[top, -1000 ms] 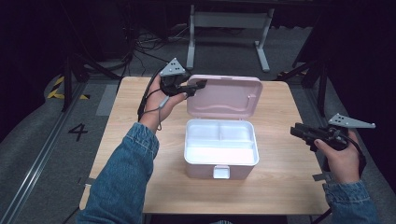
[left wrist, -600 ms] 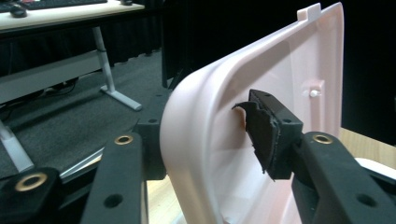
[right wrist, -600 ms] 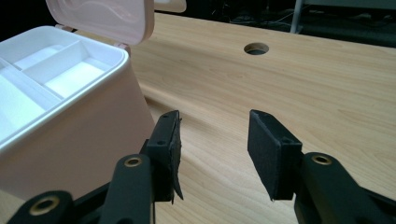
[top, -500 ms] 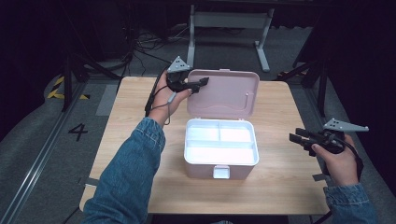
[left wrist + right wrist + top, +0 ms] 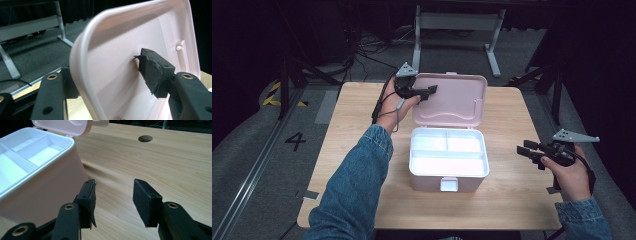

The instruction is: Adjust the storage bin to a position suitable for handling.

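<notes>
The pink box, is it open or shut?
Open. The lid is swung back, and the white tray inside the box shows.

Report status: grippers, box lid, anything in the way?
Left gripper astride lid edge, jaws just opening. Right gripper open, empty, beside box. No obstruction.

Left gripper point(image 5: 428, 92) at 11 o'clock, arm stretched forward, jaws just been opening. Right gripper point(image 5: 527, 151) at 4 o'clock, jaws apart, empty.
</notes>
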`<state>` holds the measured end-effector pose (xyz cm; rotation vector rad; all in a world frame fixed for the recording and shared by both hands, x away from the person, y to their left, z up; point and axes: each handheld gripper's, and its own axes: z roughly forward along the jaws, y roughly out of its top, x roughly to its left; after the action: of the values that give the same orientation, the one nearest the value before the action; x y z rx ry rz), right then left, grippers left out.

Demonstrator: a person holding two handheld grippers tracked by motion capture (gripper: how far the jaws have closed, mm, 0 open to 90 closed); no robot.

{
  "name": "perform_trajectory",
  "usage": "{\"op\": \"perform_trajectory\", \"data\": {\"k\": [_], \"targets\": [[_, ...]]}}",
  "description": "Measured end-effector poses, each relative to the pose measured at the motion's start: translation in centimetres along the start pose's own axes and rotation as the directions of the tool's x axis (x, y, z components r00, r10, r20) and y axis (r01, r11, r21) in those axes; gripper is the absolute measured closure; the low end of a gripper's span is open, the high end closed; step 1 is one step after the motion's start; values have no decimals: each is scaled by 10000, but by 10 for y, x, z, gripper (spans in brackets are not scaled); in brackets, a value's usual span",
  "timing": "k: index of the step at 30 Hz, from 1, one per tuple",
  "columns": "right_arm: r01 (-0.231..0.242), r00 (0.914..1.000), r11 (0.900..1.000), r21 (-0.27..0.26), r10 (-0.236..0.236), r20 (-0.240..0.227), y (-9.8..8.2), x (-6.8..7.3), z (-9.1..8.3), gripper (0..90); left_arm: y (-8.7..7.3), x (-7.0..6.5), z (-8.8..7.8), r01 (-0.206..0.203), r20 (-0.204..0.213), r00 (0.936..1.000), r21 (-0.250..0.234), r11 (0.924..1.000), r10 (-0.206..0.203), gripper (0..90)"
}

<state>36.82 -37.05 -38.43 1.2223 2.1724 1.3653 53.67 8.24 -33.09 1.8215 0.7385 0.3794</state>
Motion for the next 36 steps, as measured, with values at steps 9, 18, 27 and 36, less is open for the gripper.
{"op": "perform_trajectory", "data": {"k": [9,18,27,36], "targets": [[164,9986,9999,34,-163,-501,1,11,6,537,-10,15,13,954,495,9941,178,9953,-962,409],[181,9966,9998,55,-176,-801,2,13,11,534,-21,22,25,1084,255,9936,552,9926,-1100,339],[208,9956,9998,40,-203,-915,2,15,12,531,-32,30,34,1567,435,9861,759,9847,-1603,326],[284,9951,9995,165,-267,-953,1,17,17,532,-41,34,40,1756,335,9830,1202,9771,-1808,291]]}}
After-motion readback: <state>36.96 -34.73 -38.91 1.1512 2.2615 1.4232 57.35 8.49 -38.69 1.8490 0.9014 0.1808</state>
